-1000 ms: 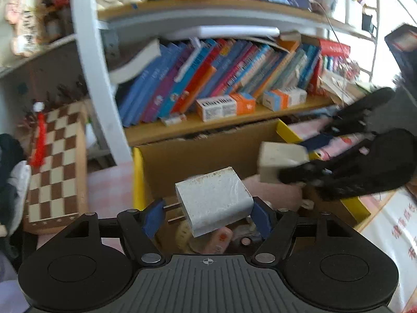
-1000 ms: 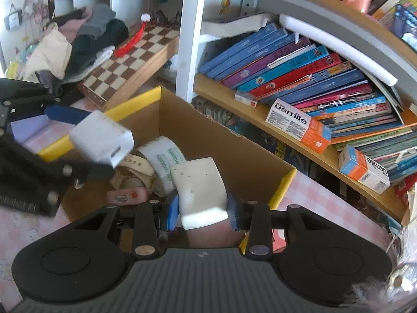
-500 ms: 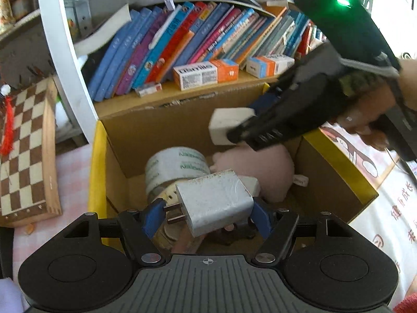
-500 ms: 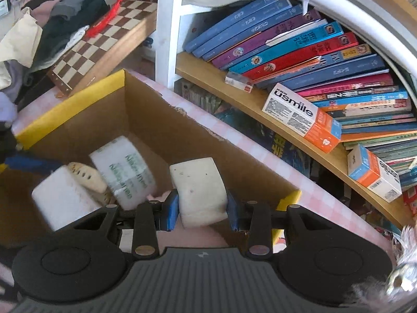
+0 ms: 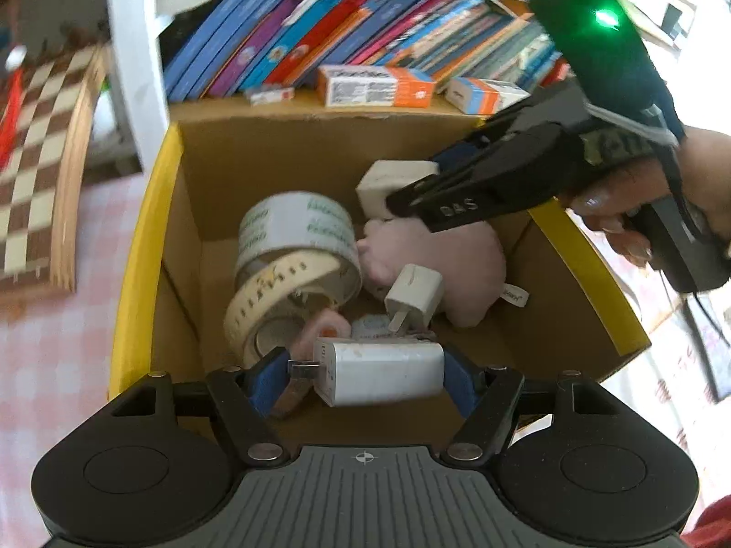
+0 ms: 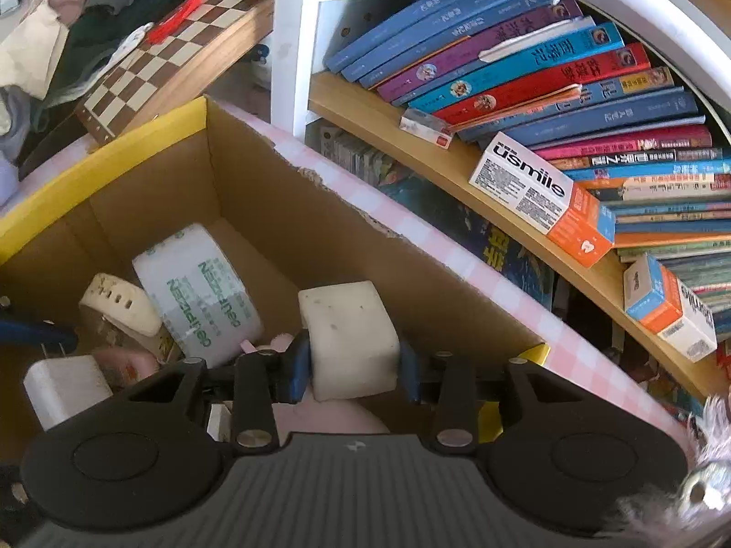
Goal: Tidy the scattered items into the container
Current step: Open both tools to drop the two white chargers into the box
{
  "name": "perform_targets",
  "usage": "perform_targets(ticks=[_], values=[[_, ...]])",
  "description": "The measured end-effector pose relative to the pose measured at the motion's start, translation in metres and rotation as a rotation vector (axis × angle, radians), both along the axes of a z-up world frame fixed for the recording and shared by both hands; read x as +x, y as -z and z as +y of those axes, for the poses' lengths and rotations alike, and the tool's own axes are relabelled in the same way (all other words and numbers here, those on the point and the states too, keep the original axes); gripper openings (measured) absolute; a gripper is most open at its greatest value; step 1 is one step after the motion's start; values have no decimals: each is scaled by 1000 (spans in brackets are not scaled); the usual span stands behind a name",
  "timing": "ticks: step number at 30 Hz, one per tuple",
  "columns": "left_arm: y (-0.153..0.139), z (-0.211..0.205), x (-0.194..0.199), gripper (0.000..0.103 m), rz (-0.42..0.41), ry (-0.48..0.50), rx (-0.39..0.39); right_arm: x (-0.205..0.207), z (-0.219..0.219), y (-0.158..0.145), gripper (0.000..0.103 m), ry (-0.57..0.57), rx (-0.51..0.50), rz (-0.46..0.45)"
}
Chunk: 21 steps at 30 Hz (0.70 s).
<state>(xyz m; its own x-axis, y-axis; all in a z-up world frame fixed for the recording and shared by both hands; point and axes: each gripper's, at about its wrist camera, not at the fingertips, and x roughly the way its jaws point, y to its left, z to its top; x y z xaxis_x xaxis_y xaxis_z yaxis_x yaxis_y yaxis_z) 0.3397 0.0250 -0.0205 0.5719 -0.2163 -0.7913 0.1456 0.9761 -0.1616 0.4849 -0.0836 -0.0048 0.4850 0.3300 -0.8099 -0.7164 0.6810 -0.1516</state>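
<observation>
Chargers number four across the two views: a white USB charger (image 5: 381, 372) pinched between the blue pads of the left gripper (image 5: 365, 376), a cream plug block (image 6: 349, 340) clamped in the right gripper (image 6: 352, 356), a small white plug (image 5: 413, 294) lying loose just beyond the left jaws, and a flat white adapter (image 5: 372, 326) half hidden under it. Both pairs of jaws are closed on their loads, the left set wide, the right narrow. The USB charger lies with its long axis crosswise between the pads, its metal connector pointing to the left pad; the cream block stands nearly square, no prongs visible. Below and ahead of both jaws is one cardboard box (image 5: 283, 155) with yellow rims, holding two tape rolls, a clear roll with green print (image 5: 297, 233) and a cream ruled one (image 5: 274, 301), plus one pink plush toy (image 5: 457, 265). In the left view the right gripper (image 5: 402, 192) reaches in from the right, a hand (image 5: 639, 201) around its handle. A second ago both loads hung above the rim; now each sits lower, inside the box mouth, and the USB charger has rolled from tilted to level. Beyond the box stand one shelf of books (image 6: 548, 73), two orange-ended cartons (image 6: 543, 196) and one chessboard (image 6: 169, 55).
</observation>
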Motion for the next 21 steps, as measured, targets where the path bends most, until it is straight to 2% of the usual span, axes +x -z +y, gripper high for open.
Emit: perform_targets(ticks=[4, 11, 19, 20, 21], values=[[1, 1, -4, 71, 22, -57, -23, -1, -2, 0, 36, -19, -2, -12], [4, -8, -14, 71, 32, -68, -73, -6, -1, 0, 38, -94, -5, -16], [-2, -7, -14, 72, -8, -56, -19, -10, 3, -1, 38, -38, -1, -5], [-3, -9, -15, 72, -18, -55, -11, -11, 3, -1, 40, -29, 1, -4], [-6, -10, -17, 73, -31, -53, 3, -11, 3, -2, 48, -18, 3, -11]])
